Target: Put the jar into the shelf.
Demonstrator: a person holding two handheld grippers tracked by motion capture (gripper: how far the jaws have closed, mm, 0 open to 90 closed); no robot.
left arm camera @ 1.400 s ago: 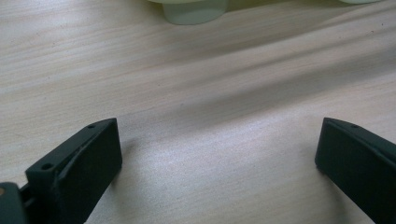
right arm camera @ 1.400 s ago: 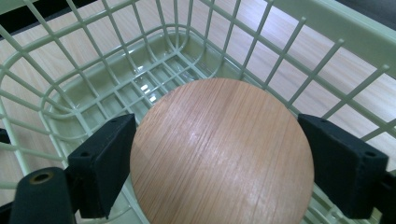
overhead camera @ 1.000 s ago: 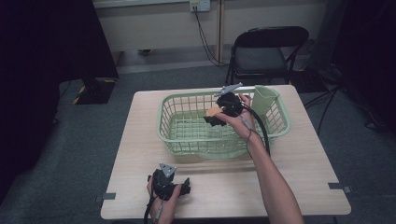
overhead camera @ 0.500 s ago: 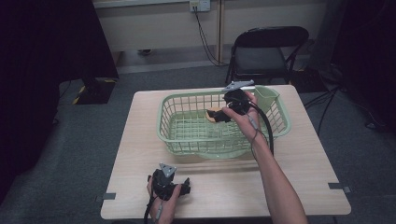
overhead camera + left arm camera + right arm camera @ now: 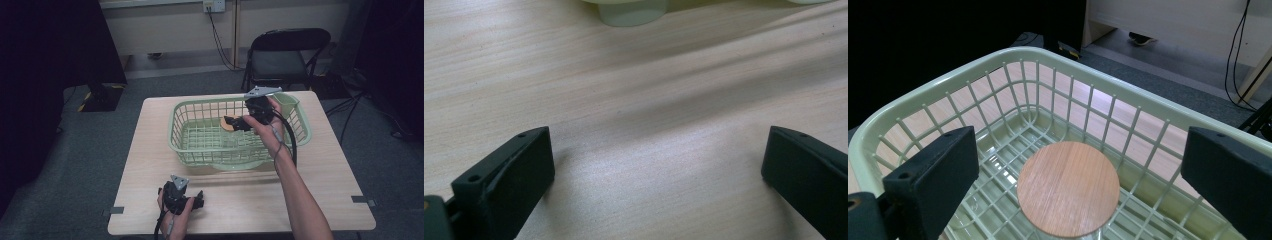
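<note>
A: Nearest, then, your left gripper (image 5: pixel 200 196) rests low on the table (image 5: pixel 320 190) at the front edge; its jaws stand wide apart over bare wood in the left gripper view, holding nothing; it has kept that place across the last second, so it plays no part in the change.

B: And the right gripper?

A: Farther off, your right gripper (image 5: pixel 235 122) hangs over the green basket (image 5: pixel 305 131), inside its far right quarter; a second ago it carried the round wooden disc between its jaws above the rim; half a second ago it had dipped lower; now the jaws are spread wide and empty.

B: So where is the disc (image 5: pixel 1068 188)?

A: In the right gripper view it lies flat on the basket's lattice floor, midway between the two parted jaws and touching neither; in the high view it shows as a pale orange patch just beside the jaw tips, near the back wall.

B: What does that mean for the work?

A: Judged from these frames, the drop into the basket is done; the disc sits level and looks settled; what remains is to lift your right hand straight up, clear of the rim, without clipping the wall.

B: Anything beyond the basket?

A: A pale green cup (image 5: pixel 287 102) stands at its far right corner; past the table, a black folding chair (image 5: pixel 287 52).
</note>
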